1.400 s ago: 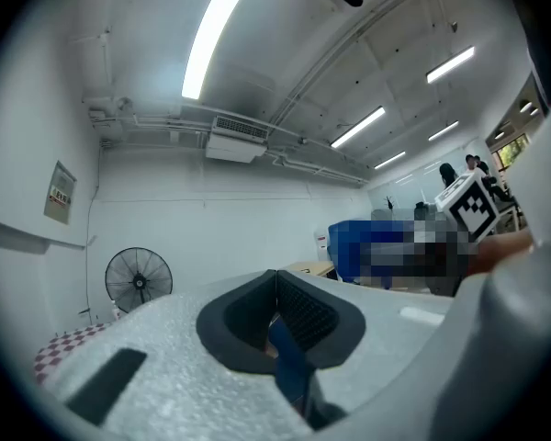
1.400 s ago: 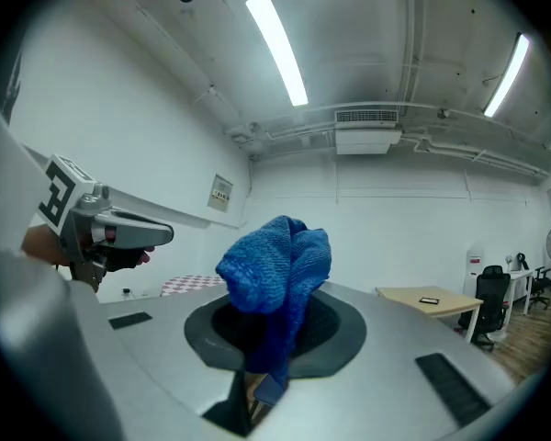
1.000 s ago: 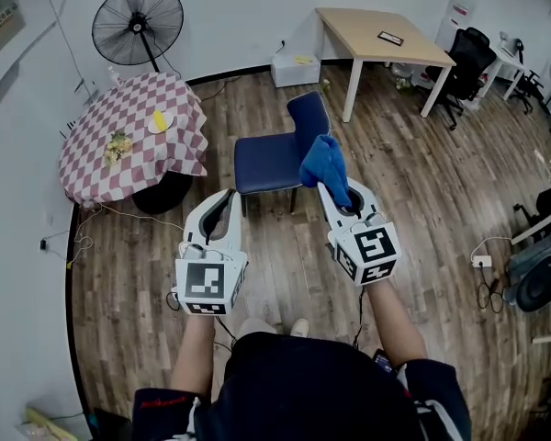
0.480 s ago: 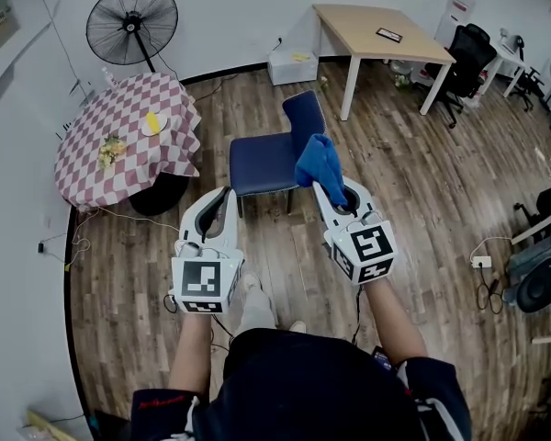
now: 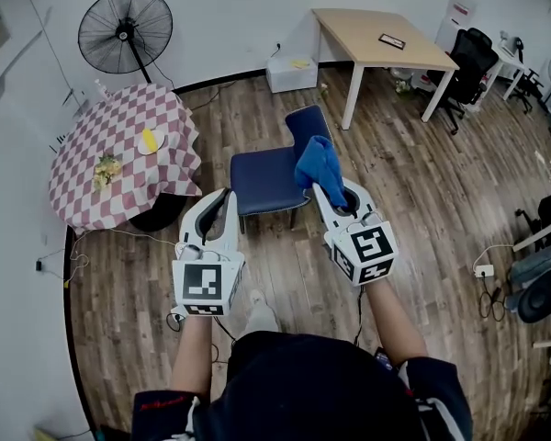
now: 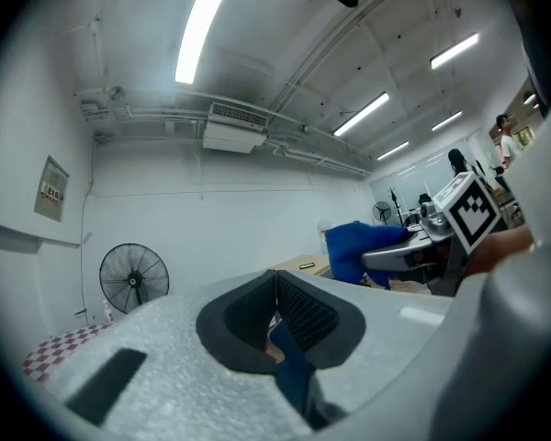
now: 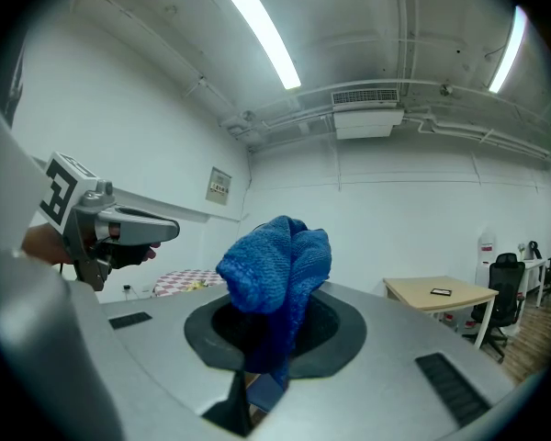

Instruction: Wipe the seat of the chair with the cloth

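Ahead stood chair (image 5: 268,178), btwn left tongs (image 5: 225,195) & right tongs (image 5: 327,189); cloth (image 5: 319,162) in right tongs. Left of chair lay surface (image 5: 110,118) w/ plate (image 5: 150,141), fan (image 5: 124,30) behind it; 2nd surface (image 5: 367,33) back-right.

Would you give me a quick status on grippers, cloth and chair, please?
Left gripper shut, empty. Right gripper shut on cloth. Chair ahead, seat not yet touched. Nothing seen in the way.

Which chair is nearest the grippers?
The blue chair, directly ahead in the middle of the room. The black office chair stands much farther off at the right, beside the wooden table.
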Motion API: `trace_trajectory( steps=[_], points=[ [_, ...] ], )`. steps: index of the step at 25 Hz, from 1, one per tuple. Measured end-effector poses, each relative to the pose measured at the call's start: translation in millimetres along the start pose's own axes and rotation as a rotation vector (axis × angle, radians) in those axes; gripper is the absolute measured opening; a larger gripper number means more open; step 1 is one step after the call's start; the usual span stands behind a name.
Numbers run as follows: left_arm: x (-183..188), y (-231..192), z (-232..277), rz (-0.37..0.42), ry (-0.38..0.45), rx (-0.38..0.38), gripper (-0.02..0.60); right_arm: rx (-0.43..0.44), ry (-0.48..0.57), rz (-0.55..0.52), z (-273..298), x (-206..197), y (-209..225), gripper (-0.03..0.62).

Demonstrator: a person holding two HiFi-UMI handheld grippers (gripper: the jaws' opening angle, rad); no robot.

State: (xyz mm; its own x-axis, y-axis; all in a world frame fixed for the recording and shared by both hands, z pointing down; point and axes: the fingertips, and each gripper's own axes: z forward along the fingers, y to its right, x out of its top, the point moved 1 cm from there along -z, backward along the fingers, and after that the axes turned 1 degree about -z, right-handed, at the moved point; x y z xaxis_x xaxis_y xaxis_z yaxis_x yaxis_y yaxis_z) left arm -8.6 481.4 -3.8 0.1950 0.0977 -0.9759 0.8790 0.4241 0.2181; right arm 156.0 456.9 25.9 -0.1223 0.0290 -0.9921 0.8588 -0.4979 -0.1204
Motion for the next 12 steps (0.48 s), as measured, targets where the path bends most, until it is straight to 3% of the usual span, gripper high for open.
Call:
trace_trajectory(
  steps=[12],
  points=[
    [-6.7,-118.1,95.0,-0.007,0.002,-0.027,0.017,-0.029,0.001,0.008,144.6,22.3,14.6,0.041]
  ],
)
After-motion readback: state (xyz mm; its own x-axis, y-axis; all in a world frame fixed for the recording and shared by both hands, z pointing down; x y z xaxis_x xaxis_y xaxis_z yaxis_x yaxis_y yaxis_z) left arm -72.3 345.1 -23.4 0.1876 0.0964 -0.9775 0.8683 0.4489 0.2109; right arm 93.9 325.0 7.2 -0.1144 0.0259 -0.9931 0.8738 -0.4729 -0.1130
